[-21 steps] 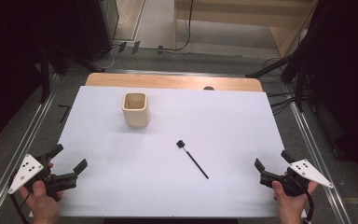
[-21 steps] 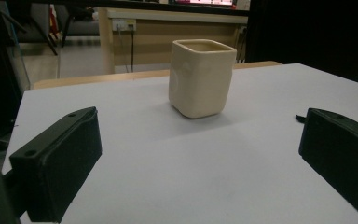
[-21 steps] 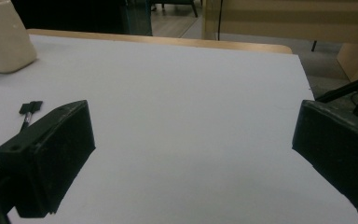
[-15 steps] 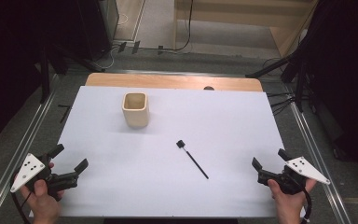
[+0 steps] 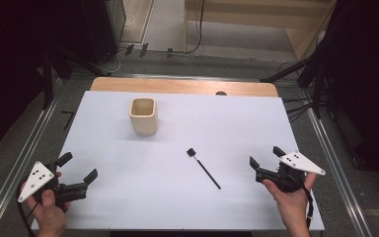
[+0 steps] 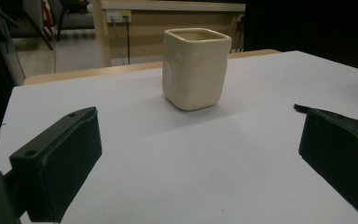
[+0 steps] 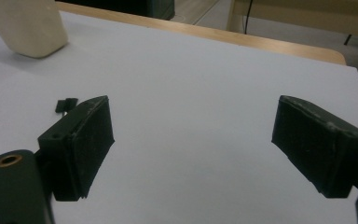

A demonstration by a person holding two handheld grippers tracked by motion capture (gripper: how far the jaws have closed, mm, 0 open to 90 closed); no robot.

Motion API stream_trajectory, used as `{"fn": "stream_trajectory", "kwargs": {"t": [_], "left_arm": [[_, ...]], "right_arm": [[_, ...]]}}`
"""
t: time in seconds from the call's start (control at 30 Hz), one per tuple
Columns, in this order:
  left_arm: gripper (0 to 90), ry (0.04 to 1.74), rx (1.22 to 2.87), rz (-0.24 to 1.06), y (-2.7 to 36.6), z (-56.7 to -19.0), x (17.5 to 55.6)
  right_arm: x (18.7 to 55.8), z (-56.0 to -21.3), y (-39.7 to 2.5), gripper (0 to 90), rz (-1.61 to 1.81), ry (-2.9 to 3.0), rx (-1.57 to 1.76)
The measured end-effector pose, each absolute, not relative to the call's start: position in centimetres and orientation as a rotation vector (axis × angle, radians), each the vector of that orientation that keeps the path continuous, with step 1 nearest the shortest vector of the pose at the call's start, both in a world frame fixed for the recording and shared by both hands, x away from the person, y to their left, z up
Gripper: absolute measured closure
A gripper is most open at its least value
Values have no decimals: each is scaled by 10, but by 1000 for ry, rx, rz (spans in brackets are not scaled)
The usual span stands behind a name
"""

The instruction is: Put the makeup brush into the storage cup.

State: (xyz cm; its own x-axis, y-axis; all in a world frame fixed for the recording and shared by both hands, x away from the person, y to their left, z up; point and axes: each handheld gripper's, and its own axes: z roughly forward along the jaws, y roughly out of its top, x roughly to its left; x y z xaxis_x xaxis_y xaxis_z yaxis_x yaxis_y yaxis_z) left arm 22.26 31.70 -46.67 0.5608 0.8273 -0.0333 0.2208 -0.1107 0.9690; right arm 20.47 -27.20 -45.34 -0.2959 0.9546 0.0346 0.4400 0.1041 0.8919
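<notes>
My left tongs (image 5: 77, 168) sit at the near left corner of the table (image 5: 237, 123), jaws spread wide with nothing between them, held low over the white surface in my left hand (image 5: 49, 215). In the left gripper view the tongs (image 6: 200, 154) frame the cream cup (image 6: 195, 67) straight ahead, standing upright and well apart from the jaws. My right tongs (image 5: 265, 157) are at the near right side, jaws likewise gaping and empty, gripped by my right hand (image 5: 291, 202). In the right gripper view the tongs (image 7: 193, 144) look across bare white table, with the head of the black stick (image 7: 66, 104) peeking just beyond the left jaw and the cup (image 7: 28, 25) tilted in the upper left corner of the view.

From the high view, the black stick (image 5: 205, 169) lies flat near the middle of the table, its small square head toward the cup (image 5: 143, 116) and its thin shaft pointing toward my right side. The cup stands toward the far left of centre, well apart from the stick.
</notes>
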Motion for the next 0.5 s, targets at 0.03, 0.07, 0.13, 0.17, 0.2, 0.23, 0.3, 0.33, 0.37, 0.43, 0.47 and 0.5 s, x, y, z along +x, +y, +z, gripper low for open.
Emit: {"fn": "stream_trajectory", "kwargs": {"t": [0.03,0.07,0.13,0.17,0.2,0.23,0.3,0.33,0.37,0.43,0.47,0.5], "left_arm": [[0,891,1643,651,317,-467,223],[0,887,1650,650,317,-466,223],[0,885,1651,651,316,-467,223],[0,885,1651,651,316,-467,223],[0,886,1653,649,316,-467,224],[0,888,1655,646,316,-467,224],[0,889,1656,644,316,-467,224],[0,888,1657,644,316,-467,224],[0,889,1658,646,316,-467,224],[0,890,1654,646,317,-466,223],[0,889,1656,646,317,-466,223],[0,889,1656,646,317,-466,223]], "right_arm": [[208,-452,-268,135,1137,1814,1354],[210,-450,-264,135,1141,1826,1344],[218,-445,-252,136,1136,1870,1320],[218,-445,-252,136,1136,1870,1320],[224,-441,-243,137,1123,1899,1303],[226,-440,-241,139,1124,1906,1297],[231,-438,-235,161,1110,1923,1293],[234,-437,-231,172,1103,1927,1294],[237,-436,-227,180,1103,1941,1289],[241,-435,-222,186,1092,1966,1280],[243,-434,-218,187,1089,1979,1272],[245,-434,-215,188,1083,1989,1272]]}}
